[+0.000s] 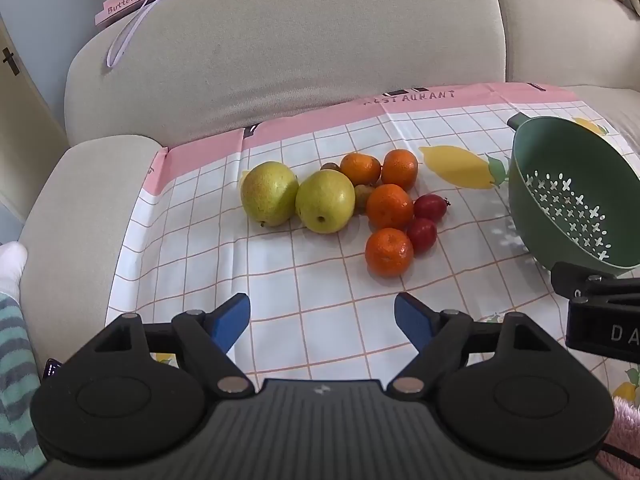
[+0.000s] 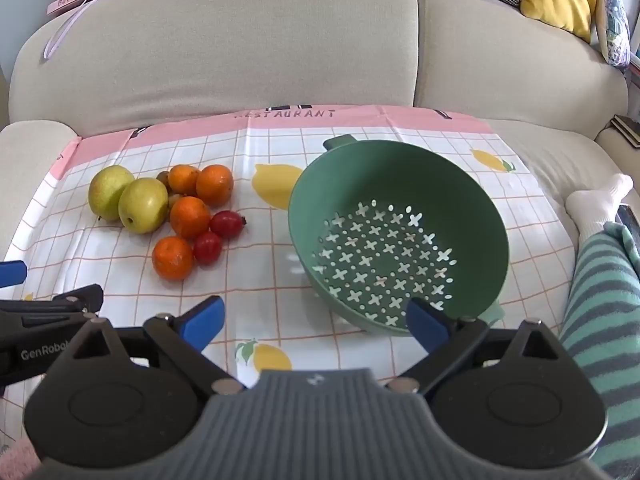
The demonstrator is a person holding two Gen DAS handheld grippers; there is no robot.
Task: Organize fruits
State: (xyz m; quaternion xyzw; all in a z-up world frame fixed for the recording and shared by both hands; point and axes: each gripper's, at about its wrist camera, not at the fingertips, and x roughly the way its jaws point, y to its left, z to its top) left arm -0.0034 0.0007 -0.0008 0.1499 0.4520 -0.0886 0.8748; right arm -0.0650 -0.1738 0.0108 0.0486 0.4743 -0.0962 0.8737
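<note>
Two cushions of the beige sofa (image 2: 248, 52), matte and softly rounded, rise behind everything, and over its seat lies a smooth, creased cloth (image 1: 280, 280) with an orange grid, a pink border and printed lemons. On the cloth stands the green colander (image 2: 472, 208), a round plastic bowl with a lug on its far rim and a floor pierced by cross-shaped and oval holes; it holds nothing. Left of the colander, near but apart from it, the fruit lies in one tight cluster. Farthest from the colander are two yellow-green pears (image 2: 127, 198), plump, speckled, touching each other. Nearer are four mandarins (image 2: 190, 216), round with dimpled orange peel, and closest to the colander sit two glossy red fruits (image 2: 227, 223), small and oval. Still smaller brownish fruits (image 1: 363, 195) are wedged between pears and mandarins; I cannot tell their kind.

My left tongs (image 1: 322, 318) hang spread wide over bare cloth short of the cluster, nothing between the blue pads. My right tongs (image 2: 314, 320) are spread as well, one pad in front of the colander's near rim, gripping nothing.
</note>
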